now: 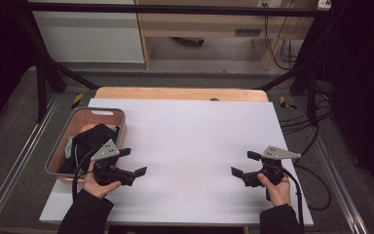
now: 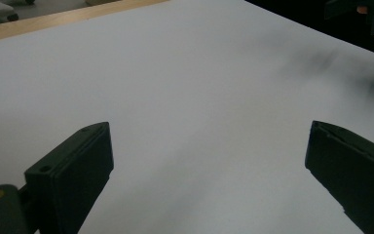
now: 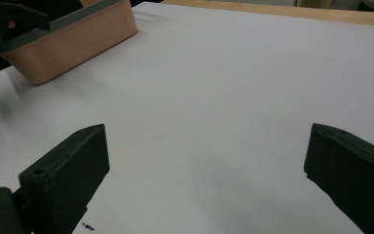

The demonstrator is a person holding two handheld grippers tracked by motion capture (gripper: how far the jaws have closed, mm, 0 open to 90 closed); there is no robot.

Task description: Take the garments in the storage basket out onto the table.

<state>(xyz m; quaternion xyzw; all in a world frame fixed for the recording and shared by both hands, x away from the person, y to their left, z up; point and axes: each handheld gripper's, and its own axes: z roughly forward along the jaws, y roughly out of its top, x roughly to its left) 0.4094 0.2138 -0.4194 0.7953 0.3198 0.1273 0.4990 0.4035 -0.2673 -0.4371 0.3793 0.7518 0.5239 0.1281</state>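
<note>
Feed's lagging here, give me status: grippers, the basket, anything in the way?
Left gripper and right gripper open, empty, over the white sheet. Basket at left edge, dark clothes inside, untouched. Nothing between.

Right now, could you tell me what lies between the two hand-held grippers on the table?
Bare white sheet, seen in the high view, between left hand-held gripper and right.

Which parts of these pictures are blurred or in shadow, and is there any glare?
High view: sharp enough, the room's sides dark, no glare on the white sheet. Left gripper view: the sheet is soft, with a smeared dark shadow at upper right; the near jaws are dim. Right gripper view: the basket is slightly soft, a faint shadow beside it, no glare.
</note>
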